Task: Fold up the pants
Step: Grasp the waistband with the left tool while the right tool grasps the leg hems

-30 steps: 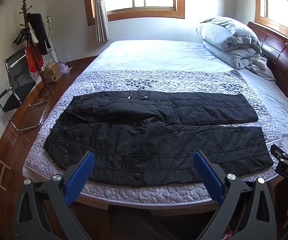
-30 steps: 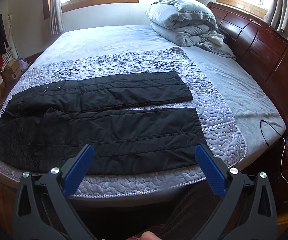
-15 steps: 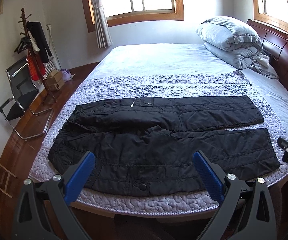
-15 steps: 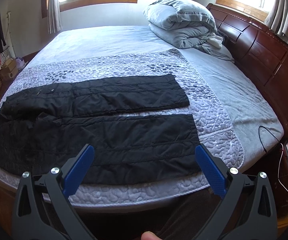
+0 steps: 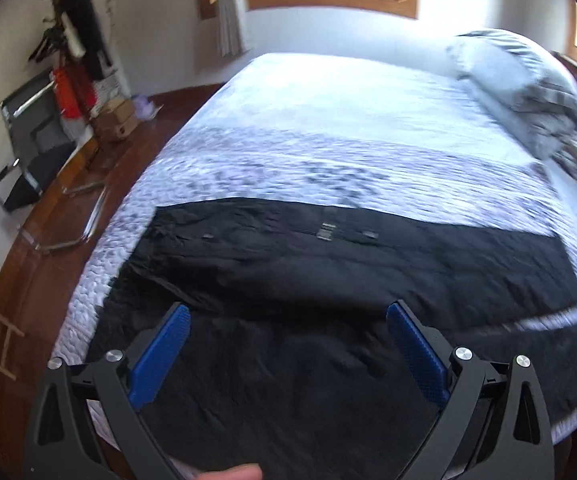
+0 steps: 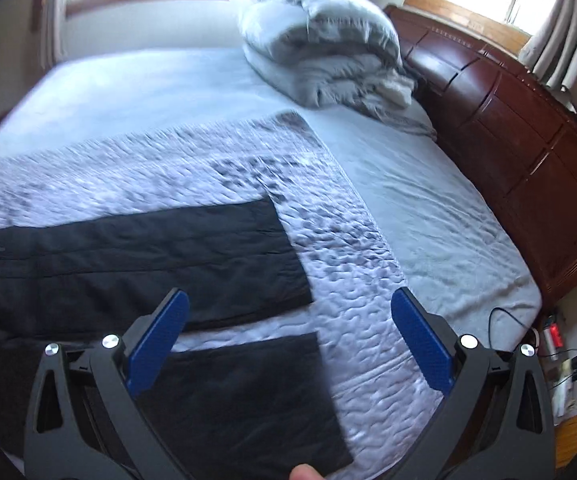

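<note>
While both views are motion-blurred, the main layout remains legible. Black pants (image 5: pixel 328 280) lie flat on the quilted cover (image 5: pixel 328 168) along the near edge of the bed (image 6: pixel 428 200), waist toward the bed's left end, legs toward the right end.

Left claw (image 5: pixel 288 350): released, blue pads (image 5: pixel 160 356) spread wide, nothing between them. It hovers over the waist and upper part of the near leg.

Right claw (image 6: pixel 288 336): released, pads (image 6: pixel 420 344) wide apart, empty. It hovers over the leg cuffs. A strip of quilted cover shows between the two legs there.

A folded grey duvet (image 6: pixel 320 68) sits at the far right corner of the bed, beside the dark wooden headboard (image 6: pixel 508 128). A fingertip (image 6: pixel 306 472) shows at the bottom edge of the right wrist view.
</note>
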`<state>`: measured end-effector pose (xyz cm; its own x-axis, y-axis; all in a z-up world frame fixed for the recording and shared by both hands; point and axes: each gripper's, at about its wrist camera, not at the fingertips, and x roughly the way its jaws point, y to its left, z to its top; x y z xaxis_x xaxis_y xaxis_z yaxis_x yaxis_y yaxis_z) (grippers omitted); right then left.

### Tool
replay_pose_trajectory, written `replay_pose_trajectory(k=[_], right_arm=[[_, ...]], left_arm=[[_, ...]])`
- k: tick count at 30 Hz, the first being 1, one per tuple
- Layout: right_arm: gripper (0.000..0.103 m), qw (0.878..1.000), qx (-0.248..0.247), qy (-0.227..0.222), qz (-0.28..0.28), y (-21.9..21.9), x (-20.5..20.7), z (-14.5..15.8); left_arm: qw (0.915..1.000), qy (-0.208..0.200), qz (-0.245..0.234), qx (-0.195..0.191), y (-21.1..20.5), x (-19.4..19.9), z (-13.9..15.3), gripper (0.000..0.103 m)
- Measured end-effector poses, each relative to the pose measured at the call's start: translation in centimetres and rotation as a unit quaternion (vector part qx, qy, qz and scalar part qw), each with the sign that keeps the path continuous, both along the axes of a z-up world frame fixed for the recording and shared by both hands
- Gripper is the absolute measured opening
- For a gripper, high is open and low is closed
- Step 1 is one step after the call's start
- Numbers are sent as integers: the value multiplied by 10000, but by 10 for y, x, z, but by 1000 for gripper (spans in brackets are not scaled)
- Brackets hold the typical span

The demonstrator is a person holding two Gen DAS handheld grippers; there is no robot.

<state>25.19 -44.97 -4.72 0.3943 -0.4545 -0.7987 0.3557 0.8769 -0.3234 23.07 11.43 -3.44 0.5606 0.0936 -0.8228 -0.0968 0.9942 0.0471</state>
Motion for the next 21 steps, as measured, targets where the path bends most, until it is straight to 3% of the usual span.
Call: replay_pose_trajectory(k=[3,5,8,11,14,18,21], right_arm=[[101,9961,58,878,-23,-32,41,-53],[101,9936,163,1117,-57,-45,55,-77],[101,9880,719,1333,-304,-70,75,-105],[101,9844,921,1441,-405,-83,93,-125],[101,9816,1101,1515,-379,-89,108,-140],[101,9747,1657,1443,-401,-96,125,-156],[101,9661,2107,1361,-618,-104,134,-167]], left_arm=[[9953,602,526,-539,73,75,-29,99],[9886,787,1091,-680,112,106,-44,99],[9683,1330,1832,-1059,171,148,-76,99],[9476,1863,2079,-1553,214,179,-114,99],[9372,2189,2135,-1678,230,192,-141,99],[9157,2412,2179,-2362,242,205,-178,99],[9109,2645,2192,-2285,240,214,-193,99]])
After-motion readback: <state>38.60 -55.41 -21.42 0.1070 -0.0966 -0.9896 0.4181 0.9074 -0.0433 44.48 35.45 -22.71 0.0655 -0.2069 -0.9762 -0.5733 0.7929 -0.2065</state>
